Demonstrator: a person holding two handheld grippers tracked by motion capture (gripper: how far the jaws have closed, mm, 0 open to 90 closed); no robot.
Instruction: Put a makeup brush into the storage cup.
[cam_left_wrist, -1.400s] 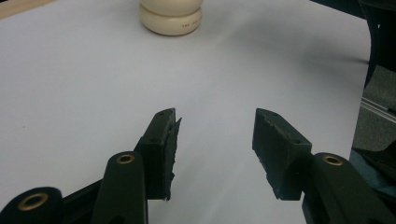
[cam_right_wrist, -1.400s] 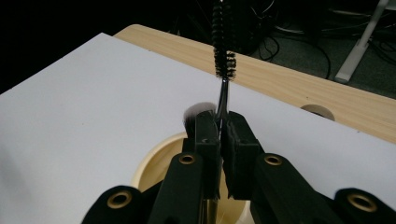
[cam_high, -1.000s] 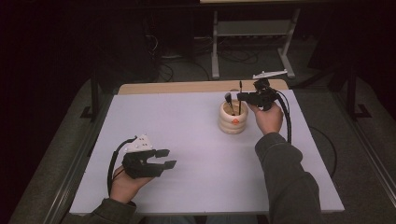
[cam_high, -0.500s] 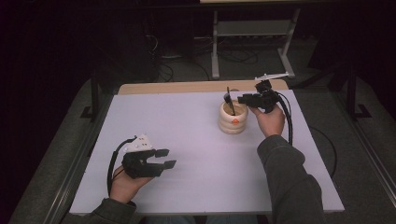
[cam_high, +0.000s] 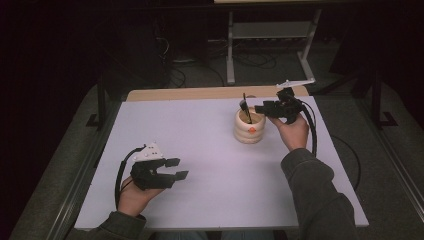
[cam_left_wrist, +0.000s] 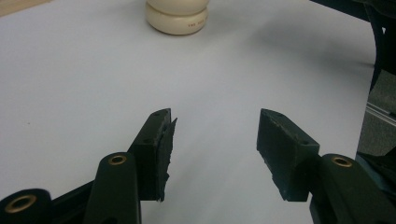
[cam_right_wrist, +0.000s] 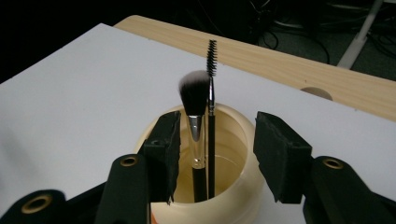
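Two slim makeup tools, a fluffy brush (cam_right_wrist: 194, 95) and a spoolie wand (cam_right_wrist: 211, 84), stand upright in the cream pot (cam_right_wrist: 233, 140) at the far right of the worktop (cam_high: 200, 150). Both look light, with stiff, smooth handles likely to slip and bristles best left untouched; pinch mid-handle. The right gripper (cam_right_wrist: 215, 144) has just been opening, jaws spread beside the handles, pressing on neither. The left gripper (cam_left_wrist: 212, 149) rests spread and empty.

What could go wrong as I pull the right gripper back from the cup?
The right gripper, whose jaws have just been opening, sits close over the cream cup; a jaw could catch the makeup brush or the spoolie wand leaning inside. A knock on the rim might tip the cup on the white table.
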